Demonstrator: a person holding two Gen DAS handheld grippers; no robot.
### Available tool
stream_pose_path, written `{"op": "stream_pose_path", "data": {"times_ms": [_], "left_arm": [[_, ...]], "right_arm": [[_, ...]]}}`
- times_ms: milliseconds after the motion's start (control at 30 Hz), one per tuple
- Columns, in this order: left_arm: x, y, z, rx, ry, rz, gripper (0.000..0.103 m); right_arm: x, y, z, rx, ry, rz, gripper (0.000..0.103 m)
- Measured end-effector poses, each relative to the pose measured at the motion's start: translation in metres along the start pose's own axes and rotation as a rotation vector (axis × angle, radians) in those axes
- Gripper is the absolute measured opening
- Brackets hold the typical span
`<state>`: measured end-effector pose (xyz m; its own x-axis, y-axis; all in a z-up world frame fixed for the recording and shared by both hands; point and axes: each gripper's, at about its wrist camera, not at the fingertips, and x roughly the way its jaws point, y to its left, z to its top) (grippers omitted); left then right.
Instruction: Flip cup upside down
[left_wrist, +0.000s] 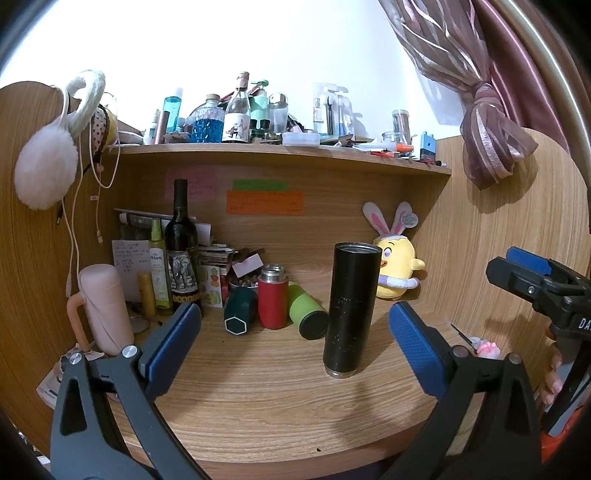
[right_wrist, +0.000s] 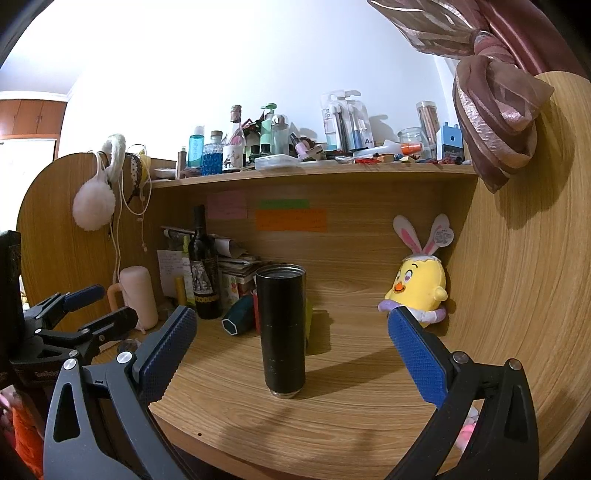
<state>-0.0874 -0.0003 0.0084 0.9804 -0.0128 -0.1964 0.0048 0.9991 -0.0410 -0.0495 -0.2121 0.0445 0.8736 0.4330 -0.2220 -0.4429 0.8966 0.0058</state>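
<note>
Blue textured pads on both your grippers, nothing between them. Your left gripper (left_wrist: 295, 332) has its jaws wide apart, empty, low over the front edge of the wood-grain desk (left_wrist: 258, 398). Your right gripper (right_wrist: 293, 343) is the same: jaws spread, empty. In the left wrist view the right gripper (left_wrist: 532, 273) shows at 3 o'clock, its pads parted too.

The cup, a tall black tumbler (left_wrist: 351, 310), stands on the desk with its open mouth up and its narrowed metal base down. In the left view it sits at about 1 o'clock from frame centre, closer to the right pad, touching neither. In the right wrist view the tumbler (right_wrist: 282, 332) is near centre, between the two pads, apart from both.

Behind it, at 11 o'clock in the left view: a green bottle (left_wrist: 306, 312) lying on its side, a red flask (left_wrist: 272, 301) upright, a dark teal container (left_wrist: 240, 312) tipped over. Further left, a wine bottle (left_wrist: 181, 247) and a pink mug (left_wrist: 103, 306). At 2 o'clock, against the back panel, a yellow chick plush (left_wrist: 397, 266) with bunny ears. Up top, a shelf (left_wrist: 280, 153) crowded with bottles.
</note>
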Motion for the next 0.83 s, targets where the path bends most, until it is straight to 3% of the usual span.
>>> {"op": "stream_pose_path", "data": {"times_ms": [833], "left_arm": [[0.0039, -0.0030, -0.0036, -0.005, 0.020, -0.023, 0.103]], "right_arm": [[0.0007, 0.0004, -0.0010, 0.003, 0.009, 0.006, 0.103]]}}
